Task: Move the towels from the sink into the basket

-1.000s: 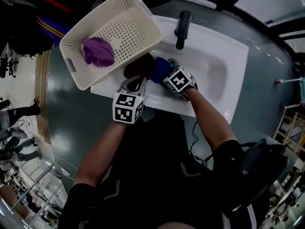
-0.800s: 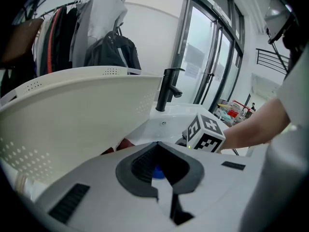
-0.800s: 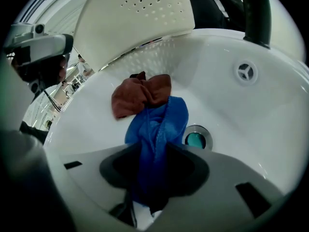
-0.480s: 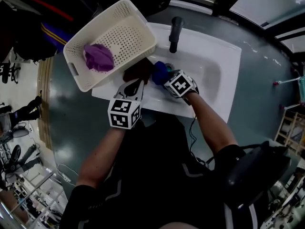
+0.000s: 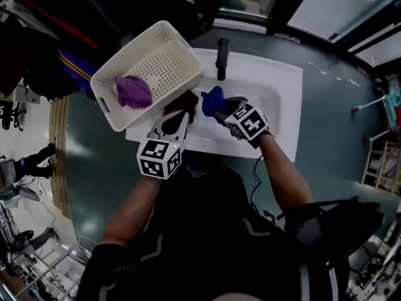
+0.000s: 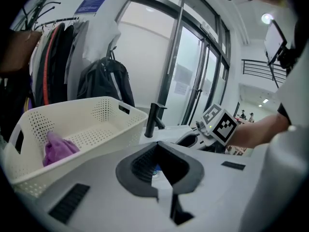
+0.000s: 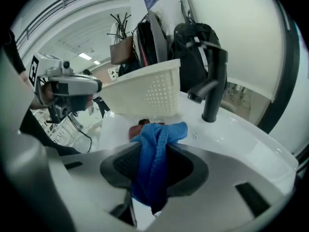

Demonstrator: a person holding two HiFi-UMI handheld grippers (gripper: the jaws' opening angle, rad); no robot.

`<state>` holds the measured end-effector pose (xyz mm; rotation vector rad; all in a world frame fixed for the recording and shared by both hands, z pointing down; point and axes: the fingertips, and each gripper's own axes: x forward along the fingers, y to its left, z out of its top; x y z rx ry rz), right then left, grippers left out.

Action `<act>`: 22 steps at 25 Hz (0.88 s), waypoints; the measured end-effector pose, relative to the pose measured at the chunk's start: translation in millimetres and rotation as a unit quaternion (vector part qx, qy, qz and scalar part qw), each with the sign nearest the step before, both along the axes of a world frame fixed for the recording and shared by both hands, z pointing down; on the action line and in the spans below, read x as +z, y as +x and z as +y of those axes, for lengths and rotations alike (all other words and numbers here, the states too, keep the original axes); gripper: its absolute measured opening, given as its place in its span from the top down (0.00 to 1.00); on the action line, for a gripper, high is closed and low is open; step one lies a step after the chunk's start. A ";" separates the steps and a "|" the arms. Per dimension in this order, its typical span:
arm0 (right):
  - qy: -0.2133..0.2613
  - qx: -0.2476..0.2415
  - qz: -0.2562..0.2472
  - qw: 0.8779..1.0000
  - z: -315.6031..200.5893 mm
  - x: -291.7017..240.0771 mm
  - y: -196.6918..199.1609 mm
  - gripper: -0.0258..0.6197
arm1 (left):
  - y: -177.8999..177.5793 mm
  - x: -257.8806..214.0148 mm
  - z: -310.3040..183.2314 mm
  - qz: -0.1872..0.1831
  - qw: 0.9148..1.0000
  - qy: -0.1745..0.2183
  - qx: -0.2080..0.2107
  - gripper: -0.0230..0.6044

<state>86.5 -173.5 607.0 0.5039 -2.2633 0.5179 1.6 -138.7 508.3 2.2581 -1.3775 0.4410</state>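
Clamping crumpled blue cloth towel [image 7: 153,149] in right gripper [image 5: 220,110], just having been closing on it, hanging over white sink [image 5: 276,105]. Probably needing carrying left to cream perforated plastic basket [image 5: 185,47], sitting just beyond left gripper [image 6: 159,164], idling empty, slightly apart.

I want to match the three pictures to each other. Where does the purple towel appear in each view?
Head view: the purple towel lies in the white basket, upper left.
Left gripper view: same towel in the basket, at the left.
Right gripper view: not visible; only the basket's outer wall shows.
Shared landmark: the black faucet, seen in all three views.
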 end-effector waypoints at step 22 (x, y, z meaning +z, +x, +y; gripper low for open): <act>0.134 -0.024 -0.137 0.981 -18.6 -200.2 -113.6 0.73 | -107.6 -116.2 -21.8 0.049 0.989 0.114 -0.076 0.96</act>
